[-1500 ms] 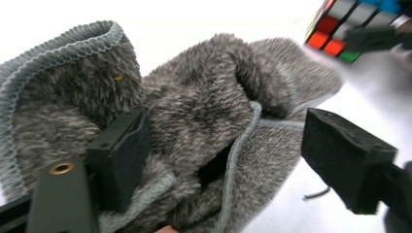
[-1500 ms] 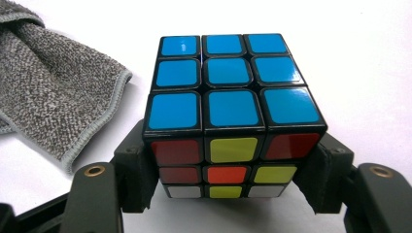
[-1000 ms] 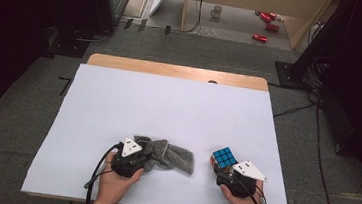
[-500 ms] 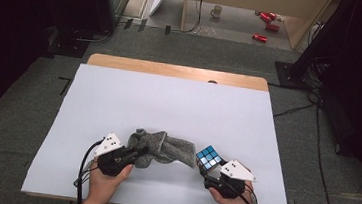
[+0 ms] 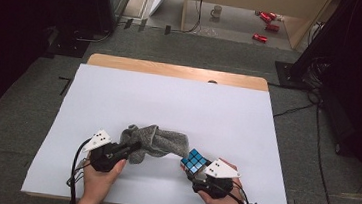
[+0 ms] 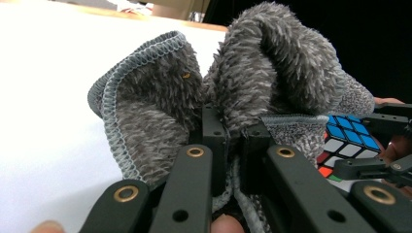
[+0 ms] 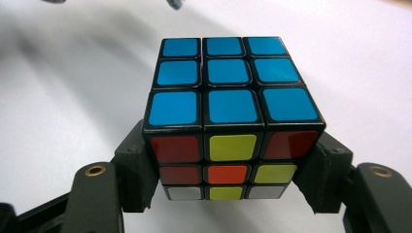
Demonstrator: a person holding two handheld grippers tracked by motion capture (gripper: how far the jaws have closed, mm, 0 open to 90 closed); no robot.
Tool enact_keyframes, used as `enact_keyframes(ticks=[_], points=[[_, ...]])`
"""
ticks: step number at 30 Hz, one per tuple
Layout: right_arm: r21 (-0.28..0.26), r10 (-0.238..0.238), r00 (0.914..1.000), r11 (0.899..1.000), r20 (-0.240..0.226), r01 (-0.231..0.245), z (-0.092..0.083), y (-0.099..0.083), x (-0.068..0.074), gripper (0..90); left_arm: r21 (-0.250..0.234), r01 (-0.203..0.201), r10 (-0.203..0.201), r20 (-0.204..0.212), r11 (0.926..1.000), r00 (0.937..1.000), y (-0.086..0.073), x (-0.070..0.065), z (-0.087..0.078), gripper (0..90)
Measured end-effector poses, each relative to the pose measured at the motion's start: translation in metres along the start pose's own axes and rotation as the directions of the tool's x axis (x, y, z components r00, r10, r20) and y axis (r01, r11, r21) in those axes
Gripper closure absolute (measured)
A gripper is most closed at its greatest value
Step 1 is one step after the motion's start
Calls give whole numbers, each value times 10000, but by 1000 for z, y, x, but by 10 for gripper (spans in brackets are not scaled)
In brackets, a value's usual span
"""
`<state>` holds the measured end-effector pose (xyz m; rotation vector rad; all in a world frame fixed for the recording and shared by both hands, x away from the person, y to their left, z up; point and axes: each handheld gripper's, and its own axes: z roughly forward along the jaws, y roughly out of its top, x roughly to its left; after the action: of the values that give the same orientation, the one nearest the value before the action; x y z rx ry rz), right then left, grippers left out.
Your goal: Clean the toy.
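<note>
Both hands have drawn closer together since the earlier high-view frames: the cube has travelled leftward from the right part of the sheet toward the cloth, and the cloth has bunched up and lifted a little off the paper.

Nearest the person, the right gripper (image 5: 201, 168) is clamped on the puzzle cube (image 5: 194, 161); in the right gripper view the two black jaws press flat against opposite side faces of the cube (image 7: 228, 116), blue face up, with red, yellow and orange stickers facing the camera. It appears to be held just above the white sheet (image 5: 119, 96), near the front edge, right of centre.

Beside it, the left gripper (image 5: 131, 150) is closed tight on the grey fleecy cloth (image 5: 155, 139). In the left gripper view the jaws pinch a gathered fold of the cloth (image 6: 252, 73), whose stitched hem curls up at the left, and the cube (image 6: 347, 138) sits just beyond it with the other gripper's jaws.

Cloth and cube are now just beside each other, near the front middle of the sheet. As I judge it, both pick-ups are done and the two things have been brought together; what is left is likely wrapping or covering the cube with the cloth, or wiping it, and then setting both down.

Farther off, the sheet lies bare up to the wooden table edge (image 5: 177, 71).
</note>
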<state>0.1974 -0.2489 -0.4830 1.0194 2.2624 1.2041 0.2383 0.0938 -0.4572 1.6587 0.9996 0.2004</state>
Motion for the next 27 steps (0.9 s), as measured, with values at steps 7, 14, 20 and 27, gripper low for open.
enact_keyframes(ticks=[7,14,20,27], points=[[418,-100,9999,9991,-5,101,9,-7,-1,346,170,-207,209,-145,9996,9997,-5,3,1,858],[458,49,9999,9989,-111,-44,9,-11,-4,343,163,-163,166,-201,9997,9997,-7,6,-2,858],[770,30,9998,9970,217,-47,5,-16,-2,320,155,-165,168,-205,9997,9996,-8,7,-4,858],[1240,191,9983,9919,556,-259,1,-22,-1,275,143,-161,164,-189,9998,9997,-8,9,-5,857]])
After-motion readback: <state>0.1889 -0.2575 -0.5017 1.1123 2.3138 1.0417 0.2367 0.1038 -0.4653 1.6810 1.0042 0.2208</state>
